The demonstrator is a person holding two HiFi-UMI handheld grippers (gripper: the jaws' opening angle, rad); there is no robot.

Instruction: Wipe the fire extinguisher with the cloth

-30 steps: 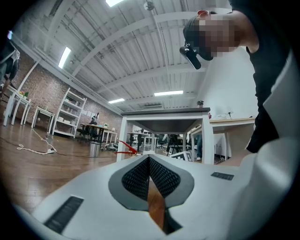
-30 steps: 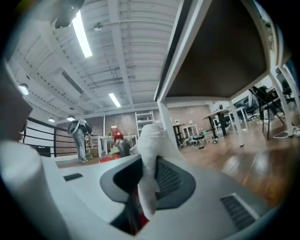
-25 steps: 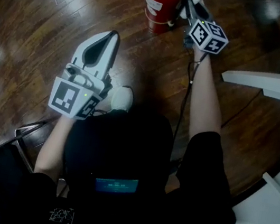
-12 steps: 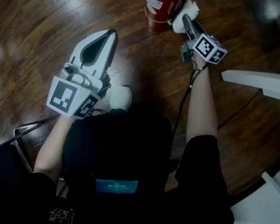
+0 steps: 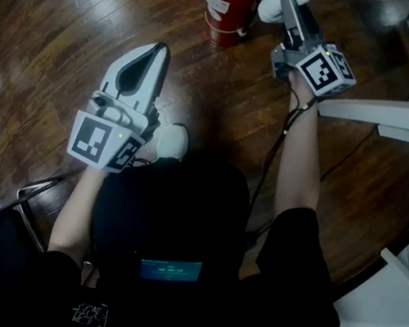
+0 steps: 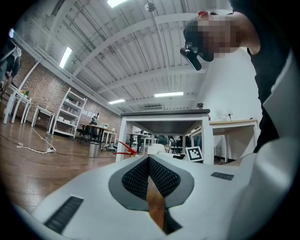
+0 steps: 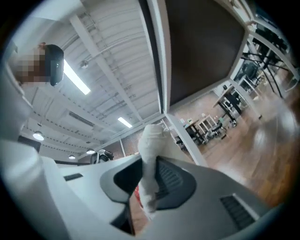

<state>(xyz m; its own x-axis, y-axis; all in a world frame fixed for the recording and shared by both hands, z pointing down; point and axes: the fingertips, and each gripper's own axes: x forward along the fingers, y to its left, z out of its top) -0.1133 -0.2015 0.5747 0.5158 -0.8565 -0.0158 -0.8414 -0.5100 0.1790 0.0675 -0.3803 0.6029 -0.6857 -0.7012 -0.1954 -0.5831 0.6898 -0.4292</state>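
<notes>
Cloth (image 5: 270,4), white and bunched, sits clamped between the jaws of my right gripper (image 5: 288,0). In the right gripper view it stands up as a rolled wad pinched between the two pads, with a sliver of red showing just beneath it. The fire extinguisher (image 5: 228,2) stands upright on the wooden floor (image 5: 75,11) ahead of me, its red body just left of the cloth; whether the two touch I cannot tell. My left gripper (image 5: 160,53) hangs nearer to me and well apart from the extinguisher, pointing the same way, its jaws clenched together on nothing. In the left gripper view the tips meet, and only floorboards show through the slit behind them. The edge of a white table (image 5: 400,121) juts in at my right, beside my right forearm.
</notes>
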